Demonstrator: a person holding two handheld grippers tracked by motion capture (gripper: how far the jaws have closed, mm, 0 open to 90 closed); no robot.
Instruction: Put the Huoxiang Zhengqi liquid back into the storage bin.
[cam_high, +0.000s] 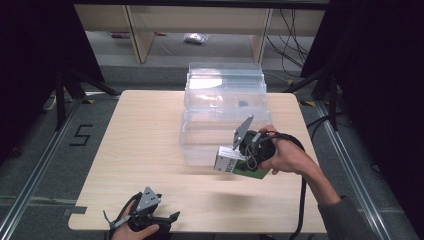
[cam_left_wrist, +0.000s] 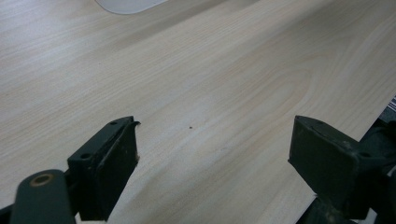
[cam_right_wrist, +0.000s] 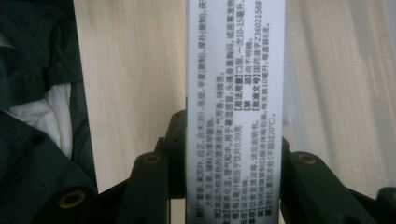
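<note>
A white box with a green face (cam_high: 231, 163) hangs above the table's right half, just in front of the clear bin. My right gripper (cam_high: 248, 159) is shut on it, held in a hand that comes in from the lower right. In the right gripper view the box (cam_right_wrist: 236, 70) stands upright between the two black jaws, its white side covered in small black print, and the right gripper (cam_right_wrist: 233, 140) presses on both its flanks. My left gripper (cam_high: 167, 211) rests at the table's front edge and is open. In its own view the left gripper (cam_left_wrist: 215, 144) has bare wood between the jaws.
A clear plastic bin (cam_high: 225, 82) with stepped walls stands at the back middle of the light wooden table (cam_high: 145, 145). Dark stands flank the table on both sides. Beside the table edge in the right gripper view lies dark clothing (cam_right_wrist: 32, 154).
</note>
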